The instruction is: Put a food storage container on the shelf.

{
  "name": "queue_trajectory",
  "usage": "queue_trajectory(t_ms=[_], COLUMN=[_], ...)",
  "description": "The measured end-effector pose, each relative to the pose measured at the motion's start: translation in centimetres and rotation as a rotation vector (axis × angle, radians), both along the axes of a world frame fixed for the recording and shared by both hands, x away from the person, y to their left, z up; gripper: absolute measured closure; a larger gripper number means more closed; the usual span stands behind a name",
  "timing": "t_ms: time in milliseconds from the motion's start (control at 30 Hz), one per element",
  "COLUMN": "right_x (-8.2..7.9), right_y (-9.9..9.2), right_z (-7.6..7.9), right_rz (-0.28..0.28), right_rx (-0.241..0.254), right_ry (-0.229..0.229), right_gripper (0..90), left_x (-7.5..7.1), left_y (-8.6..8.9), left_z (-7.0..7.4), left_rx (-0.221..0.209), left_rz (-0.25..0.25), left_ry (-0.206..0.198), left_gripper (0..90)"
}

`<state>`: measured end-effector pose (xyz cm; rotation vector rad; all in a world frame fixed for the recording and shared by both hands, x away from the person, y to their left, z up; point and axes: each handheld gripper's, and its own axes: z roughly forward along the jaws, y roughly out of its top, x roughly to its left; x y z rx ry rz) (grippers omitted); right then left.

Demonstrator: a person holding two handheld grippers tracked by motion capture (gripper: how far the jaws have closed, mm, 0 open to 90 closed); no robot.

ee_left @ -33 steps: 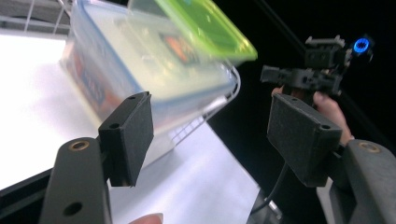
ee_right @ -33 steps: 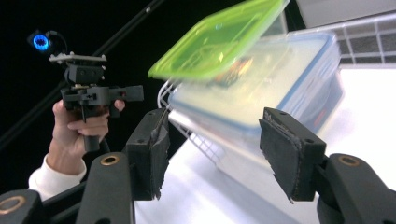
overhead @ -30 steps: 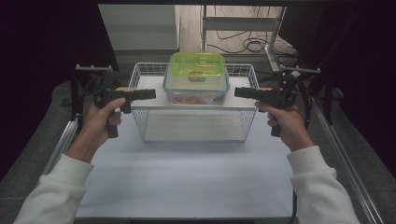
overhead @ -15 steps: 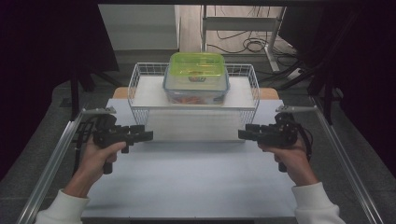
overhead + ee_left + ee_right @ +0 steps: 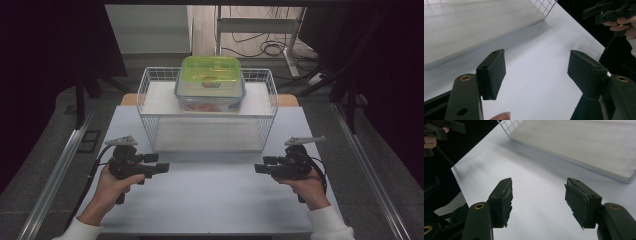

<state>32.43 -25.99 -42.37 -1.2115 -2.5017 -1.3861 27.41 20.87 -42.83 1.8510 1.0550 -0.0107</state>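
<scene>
left tongs [image 5: 163,168] jaws apart, empty | right tongs [image 5: 260,168] jaws apart, empty | green-lidded food container [image 5: 210,82] well beyond both, on wire basket [image 5: 150,117] | risk: high perch, off-centre grip likely tips it onto bench [image 5: 210,200]

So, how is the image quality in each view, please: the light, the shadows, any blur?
High view: evenly lit white table, very dark surroundings, and the green-lidded clear plastic box is fairly sharp. Left gripper view: the black jaw pads are sharp and the white wire basket is soft, casting a faint shadow. Right gripper view: similar, with the frayed pad edges crisp.
</scene>
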Motion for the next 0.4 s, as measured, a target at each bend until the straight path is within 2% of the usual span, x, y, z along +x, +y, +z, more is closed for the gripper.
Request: queue_trajectory(t_ms=[400], right_x=[-0.08], right_y=[0.08], right_z=[-0.22], right_rz=[-0.003], right_rx=[0.003], right_ry=[-0.011], right_gripper=[36.6], left_x=[-0.18], left_y=[0.36], left_z=[-0.08], left_rx=[-0.001], left_rz=[0.013], left_ry=[-0.006], left_gripper=[30.4])
